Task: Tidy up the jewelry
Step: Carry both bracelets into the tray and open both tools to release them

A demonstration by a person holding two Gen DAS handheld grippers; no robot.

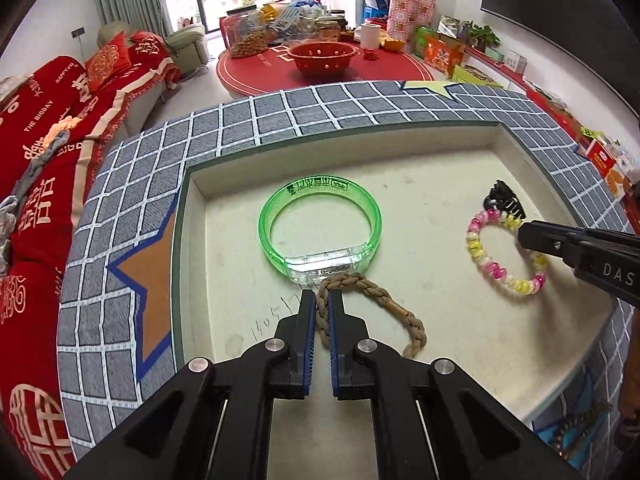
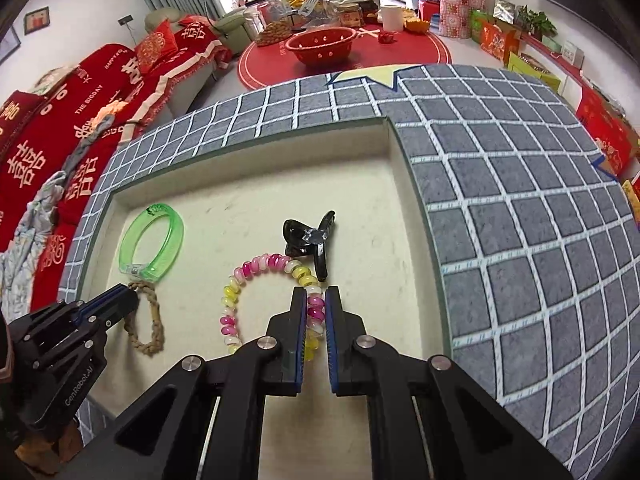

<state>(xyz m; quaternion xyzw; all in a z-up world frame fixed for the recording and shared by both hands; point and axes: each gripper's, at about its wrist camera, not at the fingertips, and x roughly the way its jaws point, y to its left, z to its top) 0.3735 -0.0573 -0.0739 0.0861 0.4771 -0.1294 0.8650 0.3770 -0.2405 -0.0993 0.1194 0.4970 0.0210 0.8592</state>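
Observation:
A cream tray (image 1: 420,184) with a grey checked fabric rim holds the jewelry. My left gripper (image 1: 322,300) is shut on a tan braided cord bracelet (image 1: 384,300), just in front of a clear green bangle (image 1: 320,228). My right gripper (image 2: 316,300) is shut on a pink and yellow bead bracelet (image 2: 256,264). A black hair claw (image 2: 312,240) lies just beyond the beads. The left gripper (image 2: 132,300) also shows in the right wrist view, with the cord bracelet (image 2: 146,328) and the bangle (image 2: 154,244). The right gripper (image 1: 520,232) also shows in the left wrist view, at the bead bracelet (image 1: 480,256).
The checked rim (image 2: 520,220) rises around the tray on the left, far and right sides. Beyond it a red round table (image 1: 320,68) carries a red colander (image 1: 322,58) and jars. A red-covered sofa (image 1: 60,120) stands on the left.

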